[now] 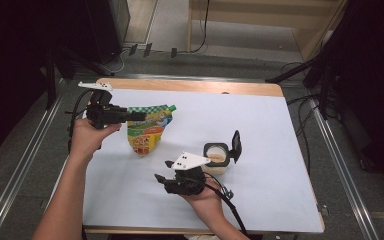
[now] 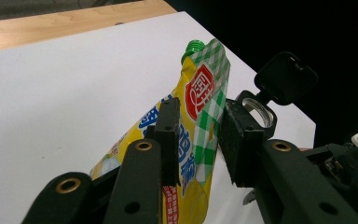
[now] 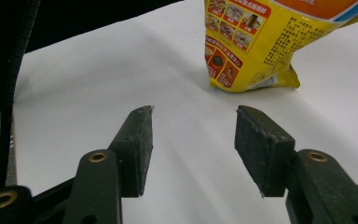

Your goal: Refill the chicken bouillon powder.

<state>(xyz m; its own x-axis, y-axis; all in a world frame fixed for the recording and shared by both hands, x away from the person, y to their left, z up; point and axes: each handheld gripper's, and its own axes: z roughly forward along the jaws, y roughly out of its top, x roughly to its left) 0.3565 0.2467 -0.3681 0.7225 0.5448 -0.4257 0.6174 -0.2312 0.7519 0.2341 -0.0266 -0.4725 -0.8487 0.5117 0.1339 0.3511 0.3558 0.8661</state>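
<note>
Yellow plastic sauce pouch [image 1: 147, 131] with a green-checked top and a green screw cap stands on the white table sheet [image 1: 260, 125], left of centre, leaning slightly – its upper part sits between the jaws of the left gripper [image 1: 139, 116]. In the left gripper view those jaws flank the pouch [image 2: 193, 135] with a sliver of daylight on at least one side; they look parted just enough to clear it, not pressing. Judgement: the pouch is being let go and left to stand.

Right gripper [image 1: 161, 178] hovers near the table's front edge, jaws about half open with nothing between them, pointed toward the pouch base [image 3: 256, 42].

Small clear round jar [image 1: 216, 158] with its black flip lid [image 1: 236, 145] swung open stands right of centre, just beyond the right hand.

Next move calls for drawing the left gripper straight back off the pouch without brushing it – it looks easily toppled.

Count: one pouch, one jar, two grippers
</note>
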